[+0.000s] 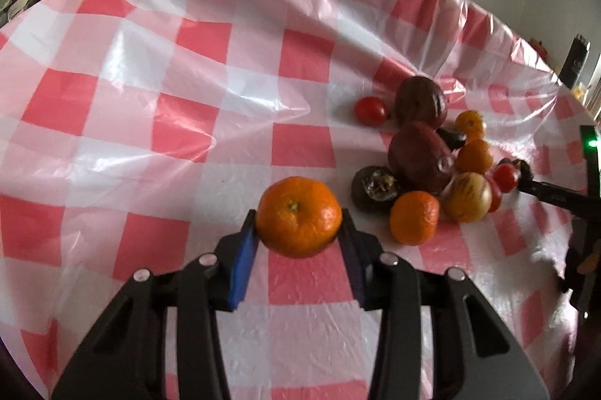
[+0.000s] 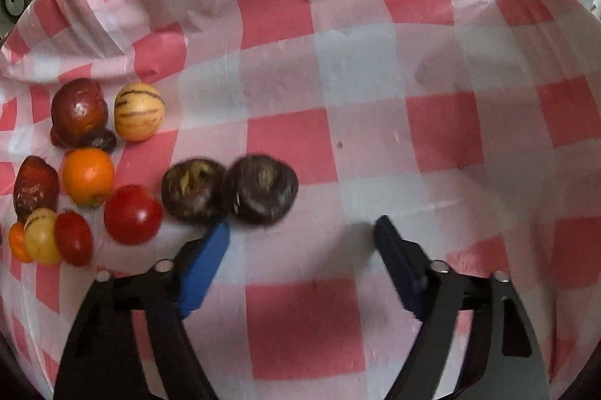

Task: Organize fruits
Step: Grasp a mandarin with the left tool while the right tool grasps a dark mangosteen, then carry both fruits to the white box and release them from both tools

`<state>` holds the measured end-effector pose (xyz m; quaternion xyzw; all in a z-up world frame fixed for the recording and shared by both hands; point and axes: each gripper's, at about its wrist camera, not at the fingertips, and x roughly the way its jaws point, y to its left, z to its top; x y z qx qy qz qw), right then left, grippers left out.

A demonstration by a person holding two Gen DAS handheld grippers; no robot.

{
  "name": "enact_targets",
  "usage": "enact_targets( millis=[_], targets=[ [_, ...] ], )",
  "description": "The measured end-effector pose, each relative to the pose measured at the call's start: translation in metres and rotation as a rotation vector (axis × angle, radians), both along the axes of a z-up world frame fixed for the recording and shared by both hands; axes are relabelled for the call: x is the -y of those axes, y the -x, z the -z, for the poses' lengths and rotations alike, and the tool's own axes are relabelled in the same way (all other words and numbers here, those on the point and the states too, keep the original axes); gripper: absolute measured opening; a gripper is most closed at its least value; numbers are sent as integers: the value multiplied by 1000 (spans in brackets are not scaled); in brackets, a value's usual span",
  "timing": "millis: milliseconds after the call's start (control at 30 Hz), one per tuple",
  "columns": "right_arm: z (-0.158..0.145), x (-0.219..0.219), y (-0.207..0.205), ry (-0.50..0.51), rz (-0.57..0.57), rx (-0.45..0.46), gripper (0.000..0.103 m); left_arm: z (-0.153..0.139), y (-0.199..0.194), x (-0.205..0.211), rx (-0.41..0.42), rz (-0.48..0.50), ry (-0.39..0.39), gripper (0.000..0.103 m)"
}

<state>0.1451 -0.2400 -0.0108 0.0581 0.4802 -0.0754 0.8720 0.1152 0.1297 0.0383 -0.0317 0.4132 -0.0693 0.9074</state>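
My left gripper (image 1: 299, 220) clamps a round orange mandarin (image 1: 299, 215) above the red-and-white checked plastic tablecloth (image 1: 157, 92). My right gripper (image 2: 302, 231) stands apart, nothing between its pads; two dark wrinkled round fruits (image 2: 229, 189) lie just beyond its blue left finger (image 2: 204, 268).

Seen from the left wrist, four oranges (image 1: 298, 216) are counted, along with two maroon fruits (image 1: 419, 156) and at least two tomatoes (image 1: 370, 110). A third red one is half hidden. Seen from the right wrist, two striped yellow fruits (image 2: 139, 116) are counted, and two dark fruits (image 2: 263, 187). A smaller dark one is hard to make out.
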Motion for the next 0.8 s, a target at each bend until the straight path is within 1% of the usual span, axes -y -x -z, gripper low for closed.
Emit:
enact_targets(
  millis=[133, 200, 233, 300, 333, 367, 433, 567, 633, 800],
  targets=[
    [1, 0, -18, 1, -23, 11, 69, -3, 13, 0, -1, -2, 15, 43],
    [2, -1, -24, 8, -34, 25, 64, -2, 20, 2, -4, -2, 18, 43],
    [2, -3, -26, 11, -46, 30, 59, -1, 23, 2, -9, -2, 21, 43],
    [1, -9, -30, 21, -61, 36, 55, 1, 31, 4, -18, 0, 33, 43],
    [1, -11, -32, 26, -72, 41, 49, 1, 35, 6, -20, 1, 36, 43],
    [1, -14, -31, 23, -80, 43, 38, 1, 38, 8, -21, 1, 37, 43],
    [1, -17, -28, 19, -62, 38, 38, -1, 47, 11, -20, 0, 44, 43],
    [0, -32, 7, -27, -36, 52, 38, -4, 71, 14, -22, -10, 50, 43],
    [1, -52, 28, -56, -61, 71, 38, -5, 85, 16, -22, -14, 42, 43],
    [-7, -77, 72, -115, -127, 100, 38, -10, 121, 18, -14, -38, 47, 43]
  ],
)
